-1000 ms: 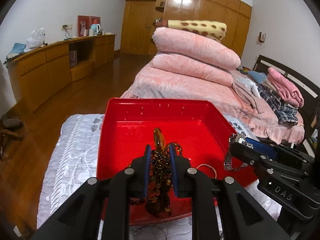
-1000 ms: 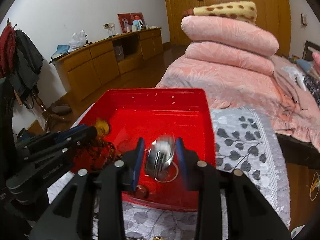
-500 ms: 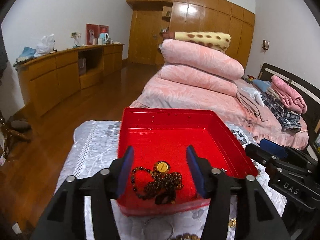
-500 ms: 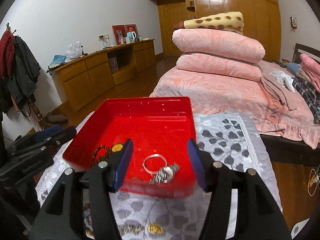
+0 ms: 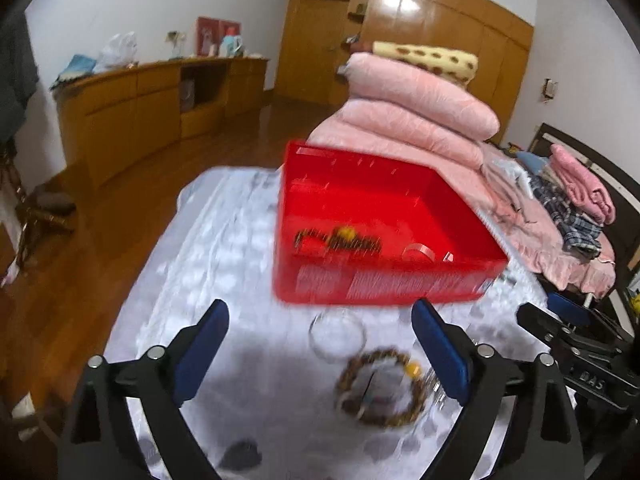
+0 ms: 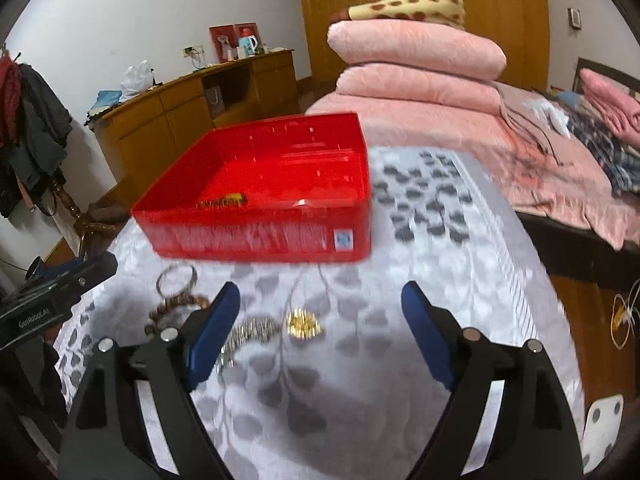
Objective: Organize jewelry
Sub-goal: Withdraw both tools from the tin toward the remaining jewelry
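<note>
A red tray [image 5: 380, 284] stands on the grey patterned cloth. Inside it lie a dark bead necklace with a yellow pendant [image 5: 340, 240] and a silver bangle [image 5: 418, 252]. My left gripper [image 5: 320, 312] hangs over the cloth in front of the tray, its jaws opening wide with nothing held. On the cloth below it lie a clear bangle [image 5: 338, 334] and a brown bead bracelet [image 5: 380, 388]. My right gripper [image 6: 320, 292] is likewise opening and holds nothing. A gold piece [image 6: 302, 322] and a silver chain [image 6: 248, 330] lie near its left finger. Both views are blurred.
A bed piled with pink quilts [image 6: 416, 52] lies beyond the table, clothes at its right. A wooden cabinet [image 5: 160, 104] runs along the left wall, and a coat rack [image 6: 28, 128] stands at far left. The table's right edge drops to wooden floor [image 6: 592, 300].
Both grippers let go of their pieces, the bead necklace and the silver watch, into the red tray, opened wide and drew back from the tray to over the cloth.
</note>
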Action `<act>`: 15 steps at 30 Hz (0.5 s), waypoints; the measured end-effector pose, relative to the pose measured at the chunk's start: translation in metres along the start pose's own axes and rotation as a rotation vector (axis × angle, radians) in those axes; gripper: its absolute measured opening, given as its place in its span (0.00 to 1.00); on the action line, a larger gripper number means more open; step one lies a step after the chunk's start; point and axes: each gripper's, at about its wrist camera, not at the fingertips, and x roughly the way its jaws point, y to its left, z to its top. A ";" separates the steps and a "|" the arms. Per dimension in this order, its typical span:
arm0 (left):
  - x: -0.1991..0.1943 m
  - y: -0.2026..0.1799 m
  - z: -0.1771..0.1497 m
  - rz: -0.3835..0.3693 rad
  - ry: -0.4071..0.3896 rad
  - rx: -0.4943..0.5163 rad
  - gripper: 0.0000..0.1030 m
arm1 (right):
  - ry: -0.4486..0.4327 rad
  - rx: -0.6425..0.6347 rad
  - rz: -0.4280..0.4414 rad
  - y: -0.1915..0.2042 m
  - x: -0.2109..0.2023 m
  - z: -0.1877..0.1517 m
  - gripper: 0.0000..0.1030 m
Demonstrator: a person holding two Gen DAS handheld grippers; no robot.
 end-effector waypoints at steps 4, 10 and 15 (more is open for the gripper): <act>-0.003 0.000 -0.023 0.016 0.019 -0.031 0.90 | 0.018 -0.007 0.006 0.007 -0.005 -0.018 0.78; -0.013 -0.004 -0.050 0.041 0.058 0.029 0.90 | 0.035 -0.037 -0.003 0.019 -0.010 -0.035 0.78; -0.012 -0.012 -0.061 0.042 0.085 0.050 0.90 | 0.045 -0.052 -0.015 0.024 -0.002 -0.033 0.76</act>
